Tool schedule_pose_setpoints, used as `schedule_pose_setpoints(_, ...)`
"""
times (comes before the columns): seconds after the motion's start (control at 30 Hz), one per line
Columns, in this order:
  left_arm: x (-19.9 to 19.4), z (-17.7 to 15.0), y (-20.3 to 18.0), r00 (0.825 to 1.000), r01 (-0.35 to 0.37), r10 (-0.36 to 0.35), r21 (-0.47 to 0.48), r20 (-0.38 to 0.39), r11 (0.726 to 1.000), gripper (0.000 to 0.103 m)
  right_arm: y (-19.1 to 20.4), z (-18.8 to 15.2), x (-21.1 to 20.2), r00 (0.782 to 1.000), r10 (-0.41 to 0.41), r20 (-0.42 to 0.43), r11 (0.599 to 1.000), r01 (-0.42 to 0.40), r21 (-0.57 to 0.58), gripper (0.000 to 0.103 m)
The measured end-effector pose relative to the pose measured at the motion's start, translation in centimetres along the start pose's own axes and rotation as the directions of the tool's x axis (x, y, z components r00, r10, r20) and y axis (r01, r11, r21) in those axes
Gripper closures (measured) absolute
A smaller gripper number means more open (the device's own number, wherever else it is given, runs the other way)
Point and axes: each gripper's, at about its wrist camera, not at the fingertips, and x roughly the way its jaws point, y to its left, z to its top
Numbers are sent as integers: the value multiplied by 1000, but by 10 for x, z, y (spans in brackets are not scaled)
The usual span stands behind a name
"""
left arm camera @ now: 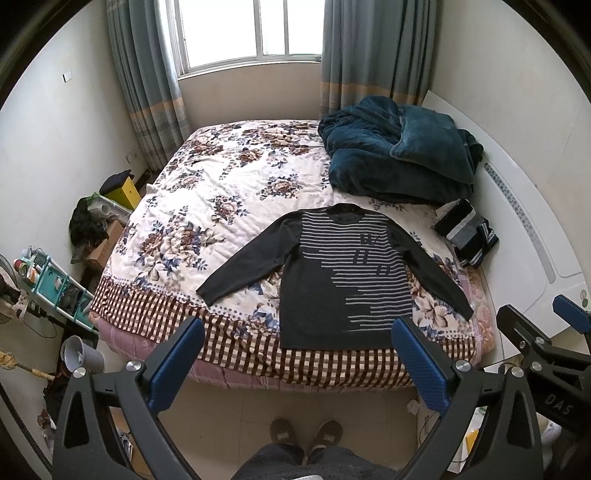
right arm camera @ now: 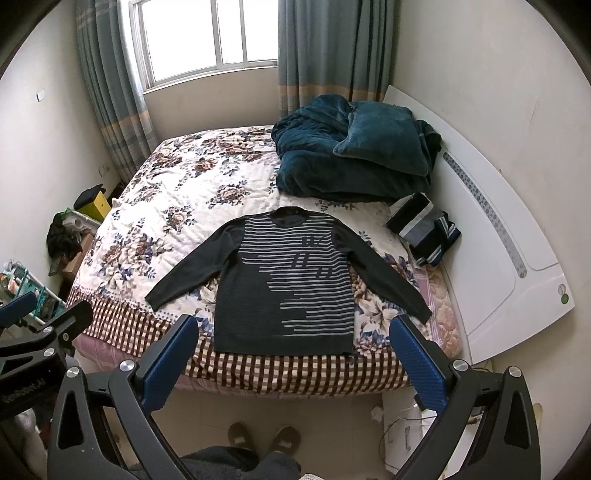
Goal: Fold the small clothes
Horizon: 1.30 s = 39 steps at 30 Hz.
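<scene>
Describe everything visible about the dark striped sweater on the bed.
The sweater is a dark charcoal knit with long plain sleeves, a round neck and pale horizontal stripes covering the chest and stepping down toward one side, with a few dark letters among them. It lies flat and face up on the floral bedspread, unfolded, sleeves spread diagonally outward, hem toward the checked bed edge. Neither gripper touches it.

Floral bedspread [left arm camera: 207, 192], teal blanket [left arm camera: 399, 155], curtains [left arm camera: 147, 74], window [left arm camera: 251, 29]
</scene>
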Motion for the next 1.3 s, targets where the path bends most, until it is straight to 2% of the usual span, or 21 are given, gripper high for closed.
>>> schedule_pose_setpoints(0.27, -2, 1, 1, 1000, -2, 2, 1, 3, 1000, 0, 1, -1, -7, 1000, 4, 0, 1000, -4, 2, 0)
schedule_pose_setpoints(0.3, -2, 1, 1, 1000, -2, 2, 1, 3, 1000, 0, 5, 9, -17, 1000, 5, 2, 1000, -5, 1, 0)
schedule_pose_setpoints(1.3, -12, 7, 2, 1000, -2, 2, -3, 15, 1000, 0, 6, 16, -25, 1000, 9, 12, 1000, -9, -2, 0)
